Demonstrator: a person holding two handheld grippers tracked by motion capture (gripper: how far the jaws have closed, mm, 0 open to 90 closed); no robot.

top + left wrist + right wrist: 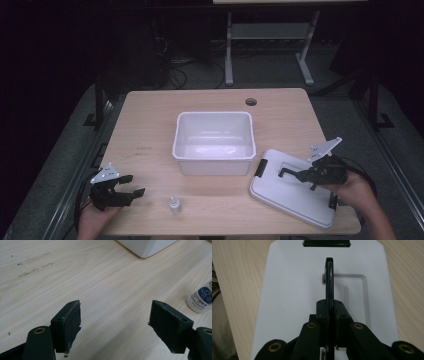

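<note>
Right gripper (296,176) clamped on thin black handle (329,280) of flat white plastic lid (280,192), probably for lifting; left gripper (131,186) open, idle.

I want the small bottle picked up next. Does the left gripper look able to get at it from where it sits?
Probably yes. The left gripper is open, nothing between its jaws, and the small bottle stands upright just beside it on bare table. The white tub sits farther back, clear of that path.

White lid (295,192) flat, handle (329,281) upright.
</note>
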